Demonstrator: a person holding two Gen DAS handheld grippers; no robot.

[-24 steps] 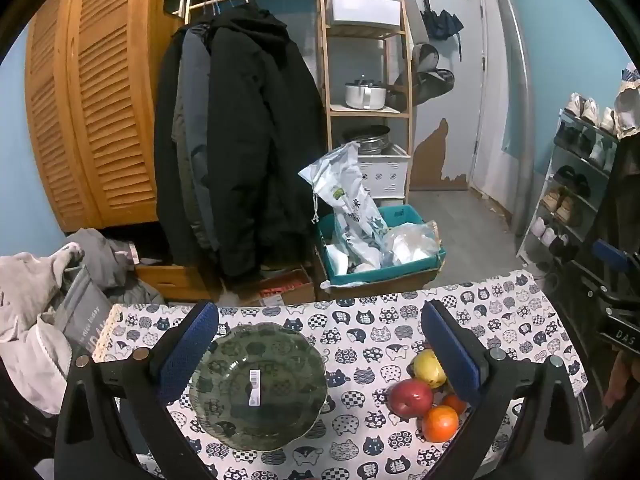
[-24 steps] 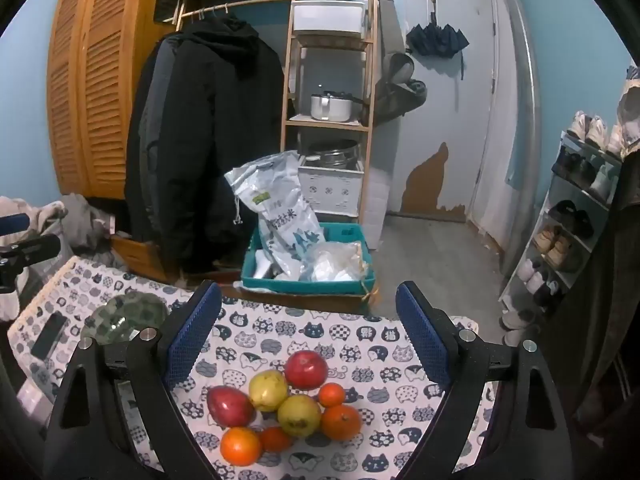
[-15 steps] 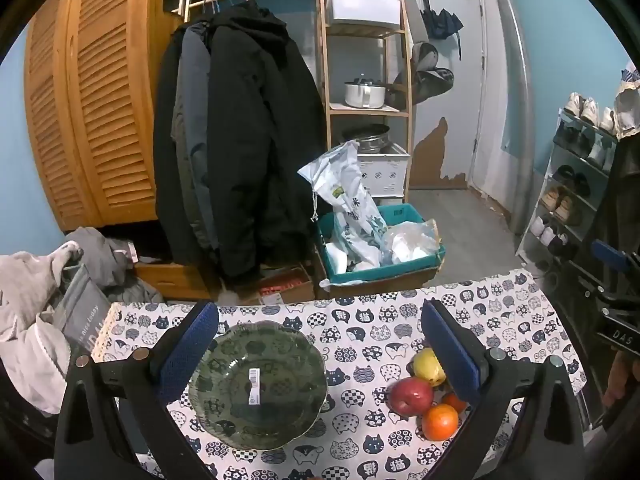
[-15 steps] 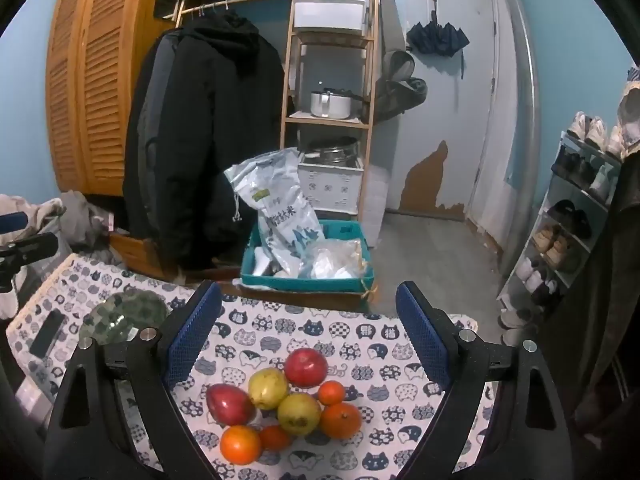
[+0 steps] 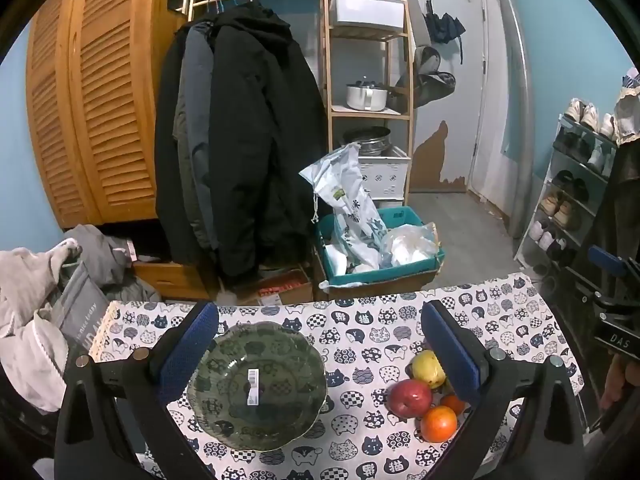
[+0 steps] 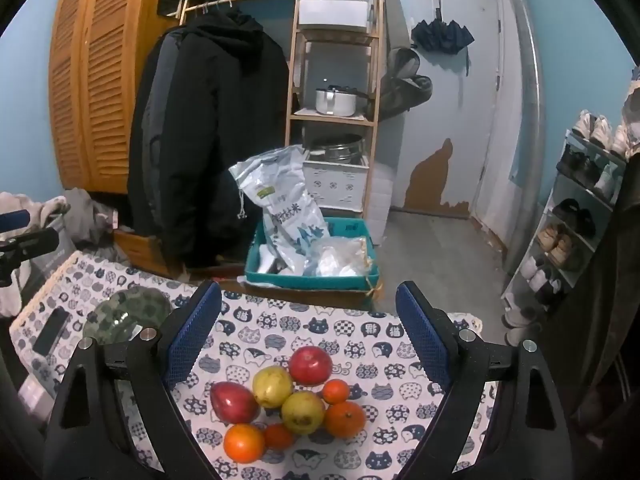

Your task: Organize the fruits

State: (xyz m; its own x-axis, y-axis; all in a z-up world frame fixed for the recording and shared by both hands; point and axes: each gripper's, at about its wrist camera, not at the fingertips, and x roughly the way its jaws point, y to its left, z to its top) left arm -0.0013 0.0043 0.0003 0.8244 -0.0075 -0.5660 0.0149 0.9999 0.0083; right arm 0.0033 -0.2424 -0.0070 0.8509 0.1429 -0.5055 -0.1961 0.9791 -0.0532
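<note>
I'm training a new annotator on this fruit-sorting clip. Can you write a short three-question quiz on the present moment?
1. True or false: the green glass bowl already holds fruit.
2. Multiple choice: the fruit pile on the cat-print tablecloth lies nearest to which gripper? A) the left gripper B) the right gripper C) neither, it is on the floor
3. Fill in: counting in the right wrist view, the pile has two red apples, two yellow-green pears and ____ orange citrus fruits.

Key
1. False: the bowl holds only a barcode sticker.
2. B: the pile sits between the right gripper's open jaws.
3. Four.
</note>
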